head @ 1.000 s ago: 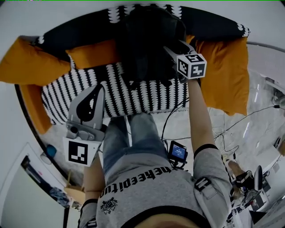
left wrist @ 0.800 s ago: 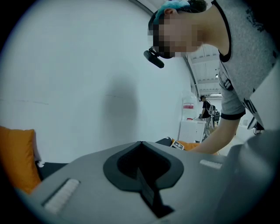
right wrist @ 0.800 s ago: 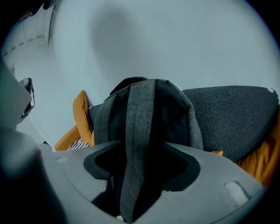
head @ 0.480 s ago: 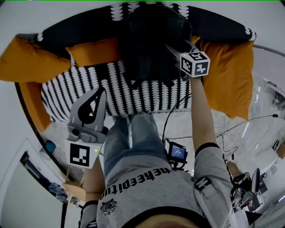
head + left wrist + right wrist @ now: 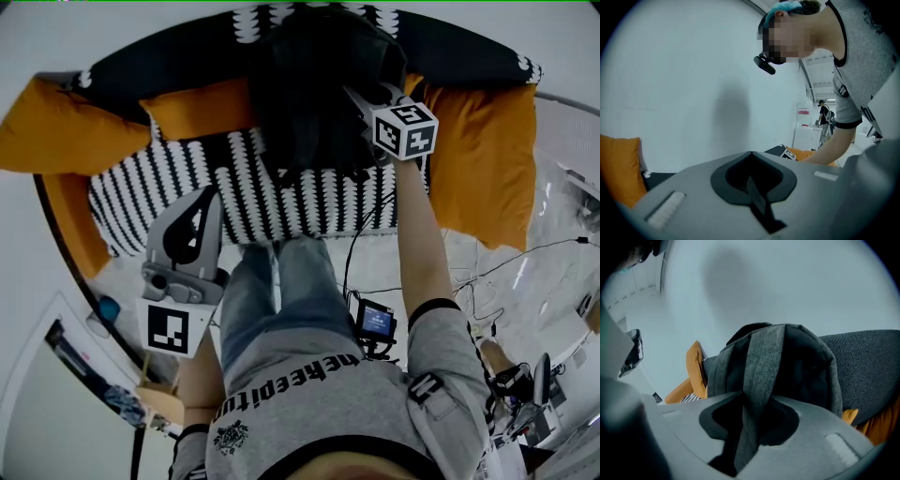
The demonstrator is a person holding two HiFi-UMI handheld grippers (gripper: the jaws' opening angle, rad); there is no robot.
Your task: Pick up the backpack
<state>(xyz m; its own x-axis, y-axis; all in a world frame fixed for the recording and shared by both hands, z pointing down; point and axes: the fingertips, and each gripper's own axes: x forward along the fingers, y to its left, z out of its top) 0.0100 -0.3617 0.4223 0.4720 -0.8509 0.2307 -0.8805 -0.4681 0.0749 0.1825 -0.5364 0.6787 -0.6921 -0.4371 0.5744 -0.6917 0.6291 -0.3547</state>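
The backpack (image 5: 314, 89) is sitting top centre in the head view on the striped sofa (image 5: 187, 183). Only the right gripper view is showing its grey strap (image 5: 759, 371) being pinched by the right gripper (image 5: 751, 427), whose jaws have just been closing. The left gripper (image 5: 752, 178), lower left in the head view, is staying empty with its jaws together.

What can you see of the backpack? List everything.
The backpack is dark grey woven fabric, soft, with a rounded top. It stands upright on the black-and-white sofa seat, against the dark backrest, with orange cushions on either side. A lighter grey strap runs down from its top into the right gripper, whose jaws have just been closing and now pinch it.
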